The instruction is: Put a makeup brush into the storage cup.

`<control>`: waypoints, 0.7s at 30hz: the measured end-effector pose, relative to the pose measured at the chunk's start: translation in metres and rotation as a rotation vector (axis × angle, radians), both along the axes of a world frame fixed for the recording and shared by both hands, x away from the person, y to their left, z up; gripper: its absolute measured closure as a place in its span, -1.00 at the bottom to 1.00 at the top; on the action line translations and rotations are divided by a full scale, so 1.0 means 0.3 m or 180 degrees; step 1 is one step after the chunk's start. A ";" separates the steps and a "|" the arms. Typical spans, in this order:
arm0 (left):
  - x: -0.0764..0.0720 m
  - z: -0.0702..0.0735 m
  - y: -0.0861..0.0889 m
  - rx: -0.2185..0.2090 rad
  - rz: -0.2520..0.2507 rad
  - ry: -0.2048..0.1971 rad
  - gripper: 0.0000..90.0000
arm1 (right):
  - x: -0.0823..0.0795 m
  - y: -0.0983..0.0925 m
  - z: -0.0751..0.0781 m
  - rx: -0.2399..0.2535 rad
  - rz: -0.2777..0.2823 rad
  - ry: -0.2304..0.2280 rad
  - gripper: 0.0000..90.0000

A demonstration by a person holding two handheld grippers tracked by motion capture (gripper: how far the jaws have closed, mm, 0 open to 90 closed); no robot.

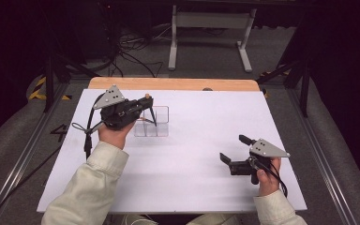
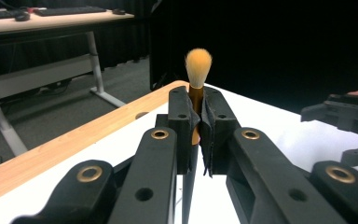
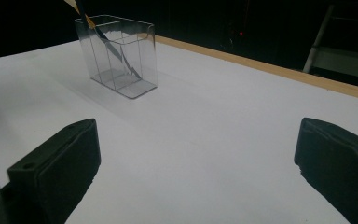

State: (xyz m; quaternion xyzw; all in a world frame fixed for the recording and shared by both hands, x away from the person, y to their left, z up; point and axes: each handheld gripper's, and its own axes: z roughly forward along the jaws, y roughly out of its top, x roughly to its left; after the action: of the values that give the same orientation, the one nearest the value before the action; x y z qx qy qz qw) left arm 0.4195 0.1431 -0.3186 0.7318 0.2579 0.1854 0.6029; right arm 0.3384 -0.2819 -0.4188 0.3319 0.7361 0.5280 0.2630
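My left gripper is shut on a makeup brush. In the left gripper view the brush stands upright between the jaws of the left gripper, its orange bristles above them. The dark handle slants down into a clear compartment box at the table's left middle. In the right gripper view the brush handle reaches inside the clear box. My right gripper hovers low at the right, open and holding nothing, and in its own view the right gripper has bare table between its jaws.
The white table top has a wooden strip along its far edge. Beyond it stand a white desk frame and floor cables. The right gripper shows far off in the left gripper view.
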 end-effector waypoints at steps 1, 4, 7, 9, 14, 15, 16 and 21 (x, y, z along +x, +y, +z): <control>0.005 0.000 0.002 -0.0005 0.0008 -0.0008 0.86 | -0.001 -0.002 0.000 0.0005 -0.0004 0.0003 -0.98; 0.013 0.002 0.006 -0.0002 0.0053 -0.0016 0.86 | -0.001 -0.004 -0.001 -0.0004 -0.0005 0.0004 -0.98; 0.023 0.004 0.011 -0.0007 0.0105 -0.0043 0.86 | -0.002 -0.007 -0.004 -0.0009 -0.0010 0.0025 -0.98; 0.033 0.004 0.014 -0.0006 0.0150 -0.0068 0.86 | -0.002 -0.007 -0.006 -0.0016 -0.0018 0.0025 -0.98; 0.050 0.000 0.020 -0.0023 0.0214 -0.0063 0.86 | -0.005 -0.008 -0.008 -0.0009 -0.0006 0.0031 -0.98; 0.055 0.000 0.022 -0.0026 0.0225 -0.0055 0.86 | -0.005 -0.009 -0.009 -0.0015 -0.0012 0.0033 -0.98; 0.059 -0.001 0.024 -0.0034 0.0250 -0.0050 0.86 | -0.006 -0.011 -0.010 -0.0011 -0.0021 0.0040 -0.98; 0.080 -0.009 0.030 -0.0044 0.0331 -0.0048 0.86 | -0.006 -0.016 -0.011 -0.0008 -0.0022 0.0043 -0.98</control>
State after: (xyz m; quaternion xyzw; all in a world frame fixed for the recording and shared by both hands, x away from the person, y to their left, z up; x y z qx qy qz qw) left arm 0.4435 0.1520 -0.3213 0.7118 0.2923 0.2202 0.5994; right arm 0.3366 -0.2866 -0.4221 0.3377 0.7373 0.5240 0.2603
